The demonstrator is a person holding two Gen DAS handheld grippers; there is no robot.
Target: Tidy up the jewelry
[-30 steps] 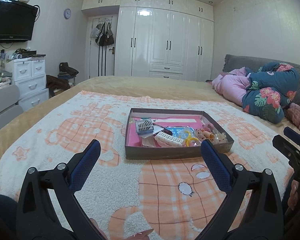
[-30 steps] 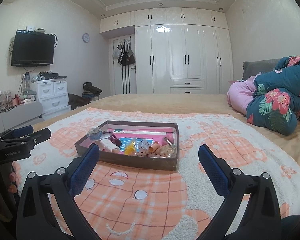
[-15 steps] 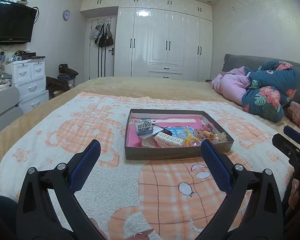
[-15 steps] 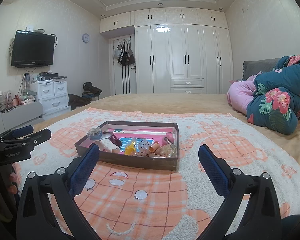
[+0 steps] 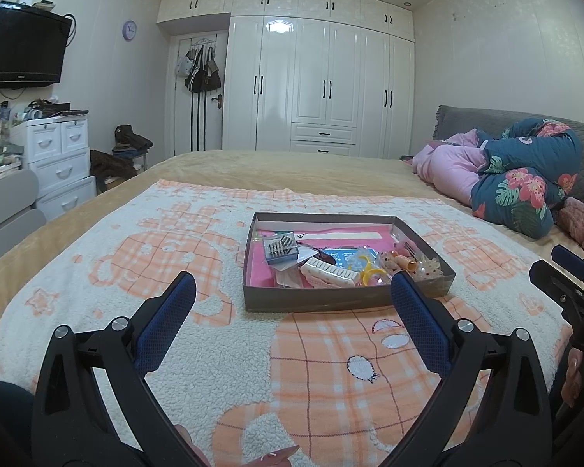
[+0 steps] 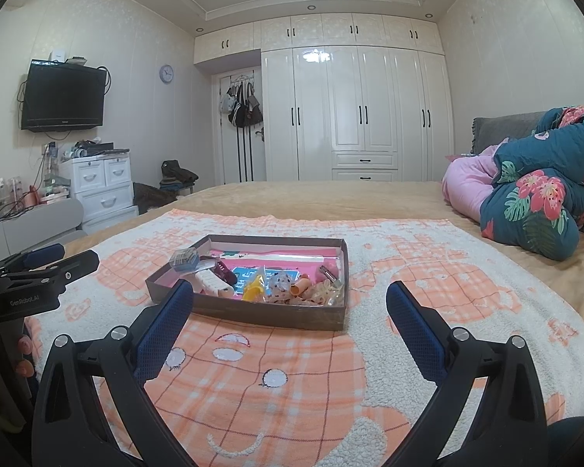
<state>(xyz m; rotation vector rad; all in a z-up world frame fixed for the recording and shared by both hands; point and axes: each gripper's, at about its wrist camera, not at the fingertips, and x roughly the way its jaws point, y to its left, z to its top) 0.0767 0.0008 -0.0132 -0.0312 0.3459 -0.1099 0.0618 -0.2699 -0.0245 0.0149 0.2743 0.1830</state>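
A shallow brown cardboard tray (image 5: pixel 331 300) (image 6: pixel 253 316) with a pink lining lies on the orange-and-white blanket. It holds a jumble of small accessories: a white hair clip (image 5: pixel 331 274), a grey comb-like clip (image 5: pixel 281 251), yellow rings (image 5: pixel 366 272) and clear beaded pieces (image 6: pixel 280 286). My left gripper (image 5: pixel 292 292) hovers just short of the tray's near wall, open and empty. My right gripper (image 6: pixel 290 299) hangs open at the tray's near right side, also empty. Each gripper shows at the edge of the other's view.
The blanket (image 5: pixel 175 272) covers a tan bed. A rolled floral and pink quilt (image 5: pixel 518 179) lies at the right by the grey headboard. White drawers (image 5: pixel 54 159) and a wall television (image 5: pixel 21 44) stand to the left, wardrobes (image 5: pixel 323 85) behind.
The left wrist view has shifted slightly, turning a little leftwards. Both grippers stay open and nothing in the tray has moved.
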